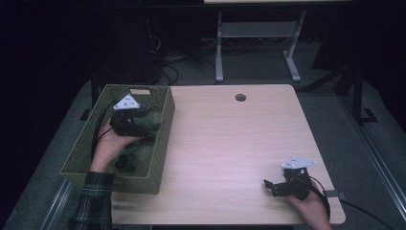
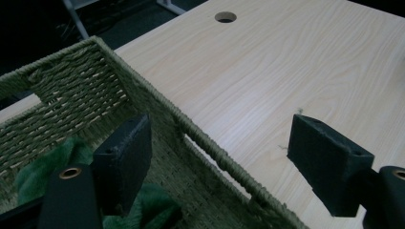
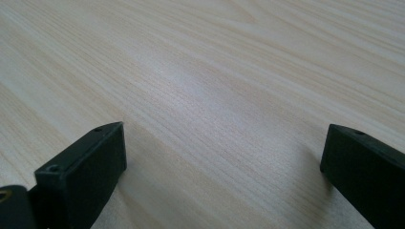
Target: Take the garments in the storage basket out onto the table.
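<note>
Wooden table — light grain, round cable hole near far edge. Behind it: white desk frame and tangled cables — on grey floor.

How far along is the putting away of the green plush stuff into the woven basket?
Done, apparently: green plush fabric lies inside the green woven basket. In hand: the left gripper hangs over the basket's rim, jaws open, nothing between them. The right gripper rests open on the wooden table. Left: no loose items show on the table, so little seems to remain.
</note>
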Demonstrator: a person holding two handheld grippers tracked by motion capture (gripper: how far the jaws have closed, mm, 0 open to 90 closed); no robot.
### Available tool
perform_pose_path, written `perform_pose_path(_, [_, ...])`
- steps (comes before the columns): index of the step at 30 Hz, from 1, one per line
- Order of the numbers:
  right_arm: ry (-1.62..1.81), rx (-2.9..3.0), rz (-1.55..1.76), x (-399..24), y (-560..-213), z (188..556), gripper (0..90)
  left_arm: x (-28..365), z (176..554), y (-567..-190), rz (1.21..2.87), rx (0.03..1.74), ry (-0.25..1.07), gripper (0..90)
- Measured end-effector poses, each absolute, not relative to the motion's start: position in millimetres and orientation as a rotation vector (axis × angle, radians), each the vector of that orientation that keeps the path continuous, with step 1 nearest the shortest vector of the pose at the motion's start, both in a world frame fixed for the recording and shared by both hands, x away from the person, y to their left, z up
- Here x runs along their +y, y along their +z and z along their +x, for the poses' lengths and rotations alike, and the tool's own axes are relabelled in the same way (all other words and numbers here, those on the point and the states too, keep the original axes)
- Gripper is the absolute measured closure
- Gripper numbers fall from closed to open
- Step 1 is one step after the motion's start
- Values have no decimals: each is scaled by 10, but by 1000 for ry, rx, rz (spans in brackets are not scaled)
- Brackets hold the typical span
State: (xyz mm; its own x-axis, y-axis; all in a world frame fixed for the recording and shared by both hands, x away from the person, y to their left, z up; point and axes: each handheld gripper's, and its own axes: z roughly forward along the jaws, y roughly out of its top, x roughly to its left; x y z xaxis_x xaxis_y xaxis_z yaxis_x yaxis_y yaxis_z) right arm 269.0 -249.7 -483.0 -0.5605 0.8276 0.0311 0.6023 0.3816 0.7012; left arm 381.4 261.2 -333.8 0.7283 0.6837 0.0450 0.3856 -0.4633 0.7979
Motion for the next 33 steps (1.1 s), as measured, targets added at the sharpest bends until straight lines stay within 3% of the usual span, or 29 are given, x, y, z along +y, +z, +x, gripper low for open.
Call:
perform_pose_path(20, [973, 2321, 1250, -2498, -4829, 2690, 13, 2972, 3895, -3494, 2135, 937, 503, 258])
perform_pose_path(33, [973, 2321, 1251, -2497, -4829, 2690, 13, 3165, 3960, -3691, 2199, 1028, 501, 332])
